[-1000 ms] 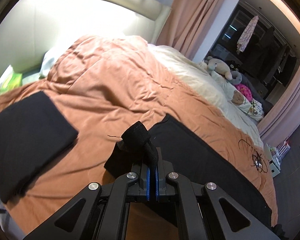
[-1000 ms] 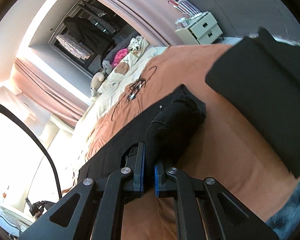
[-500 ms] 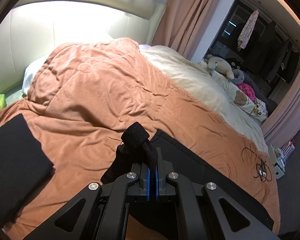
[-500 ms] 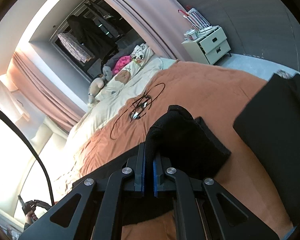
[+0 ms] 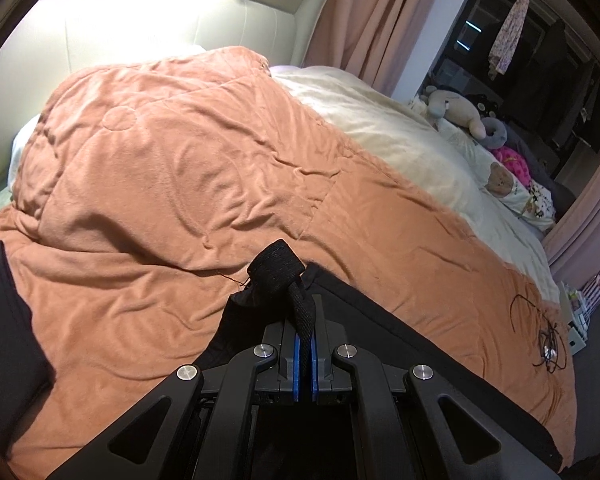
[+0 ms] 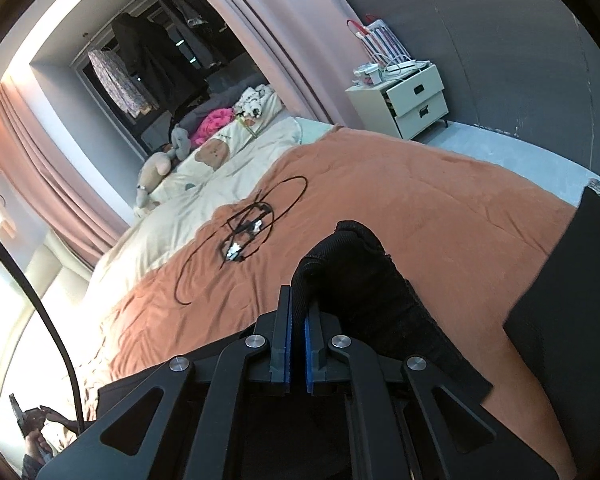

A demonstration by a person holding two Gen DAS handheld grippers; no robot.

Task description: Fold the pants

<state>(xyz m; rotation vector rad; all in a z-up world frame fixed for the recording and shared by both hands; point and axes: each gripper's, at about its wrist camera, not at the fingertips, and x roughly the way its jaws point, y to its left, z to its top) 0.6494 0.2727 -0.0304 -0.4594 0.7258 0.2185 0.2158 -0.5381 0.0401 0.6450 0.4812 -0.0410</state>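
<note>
Both tongs clamped on the black pants. Left tongs (image 5: 305, 344) pinch a bunched corner of the pants (image 5: 380, 344), which peeks above the blue pads; right tongs (image 6: 298, 344) pinch another bunched end of the pants (image 6: 360, 276). The rest of the garment lies stretched flat on the orange bed cover (image 5: 180, 168), running under and beside the tongs.

Risks, as a judgement:
- Grip is on a thin wad of cloth; a tug or uneven lift could let fabric slip out of either pad pair, and the fold collapses.
- If the two ends travel at different rates, the fold lands skewed, edges not aligned.
- The tangled black cable (image 6: 244, 228) sits near the pants on the cover; dragged fabric could snag it or pull it along.
- A second dark folded garment (image 6: 572, 300) lies just beside; the carried end could land on it or nudge it.
- The soft cover may ruck up under the moving cloth.

Writing: none readable. No brand or label seen on the pants, tongs or the white nightstand (image 6: 404, 100); its clutter is too small to read.
</note>
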